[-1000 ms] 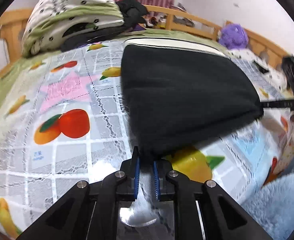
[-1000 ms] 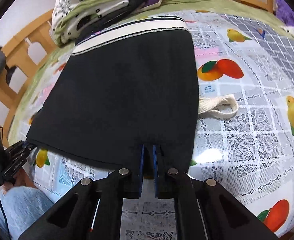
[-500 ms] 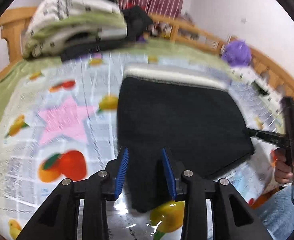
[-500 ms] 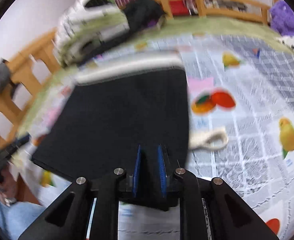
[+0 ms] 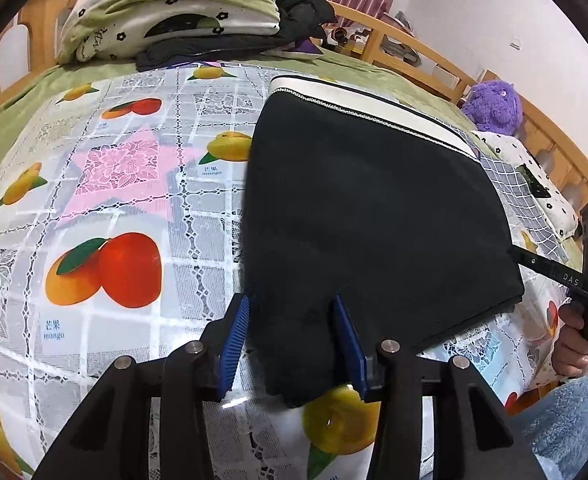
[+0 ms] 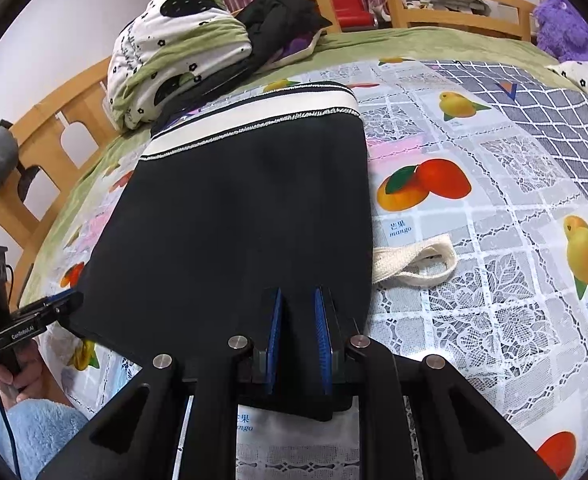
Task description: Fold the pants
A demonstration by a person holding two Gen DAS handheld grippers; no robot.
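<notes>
Left wrist view: we are seeing our left gripper [image 5: 292,332] with jaws just opening, standing apart around the folded black fabric pants' [image 5: 373,216] near corner at 6 o'clock on the fruit-printed plastic cloth [image 5: 134,200]; our right gripper [image 6: 297,334] is sitting narrowly parted over the opposite corner.

The left gripper [image 5: 294,330] has just been opening, its blue pads [image 5: 236,336] straddling the folded black pants [image 5: 373,216] corner.

Both grippers' jaws opened, seemingly releasing the pants [image 5: 373,216]
</notes>
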